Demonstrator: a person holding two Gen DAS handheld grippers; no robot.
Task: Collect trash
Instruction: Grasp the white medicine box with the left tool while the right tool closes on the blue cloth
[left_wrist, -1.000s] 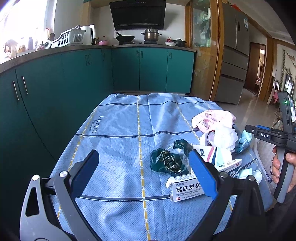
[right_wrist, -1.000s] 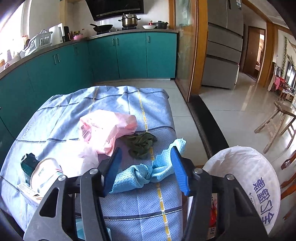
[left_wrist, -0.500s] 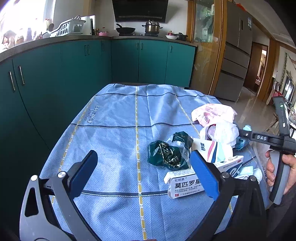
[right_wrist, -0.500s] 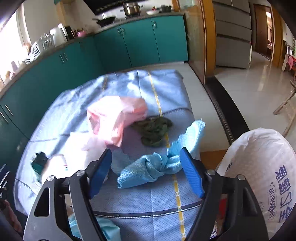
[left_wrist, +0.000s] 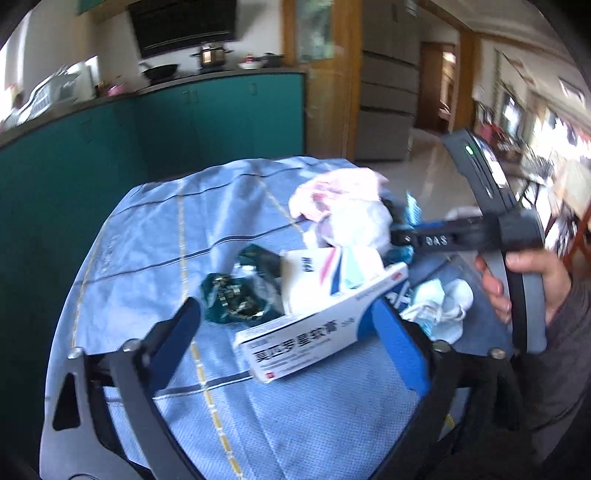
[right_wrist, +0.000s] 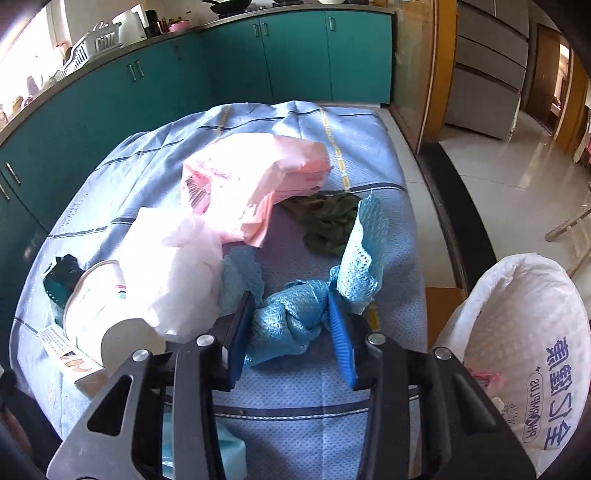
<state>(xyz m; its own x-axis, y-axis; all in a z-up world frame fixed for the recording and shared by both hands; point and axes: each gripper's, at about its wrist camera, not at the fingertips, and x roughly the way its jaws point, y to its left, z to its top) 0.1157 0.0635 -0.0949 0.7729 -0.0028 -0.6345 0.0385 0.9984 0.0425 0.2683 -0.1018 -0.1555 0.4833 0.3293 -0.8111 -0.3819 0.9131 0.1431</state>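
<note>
Right wrist view alone shows the right gripper (right_wrist: 291, 326), its jaws closing on the knotted blue cloth (right_wrist: 295, 317), beside a white bag (right_wrist: 528, 332). Left wrist view: the left gripper (left_wrist: 286, 341), closing, flanks a medicine box (left_wrist: 314, 332) untouched.

Left hand-held gripper (left_wrist: 284, 325) jaws closing around white medicine box (left_wrist: 317, 332), pads not touching yet. Green wrapper (left_wrist: 232, 302) at 11 o'clock of box. Right hand (left_wrist: 524, 284) at 3 o'clock.
</note>
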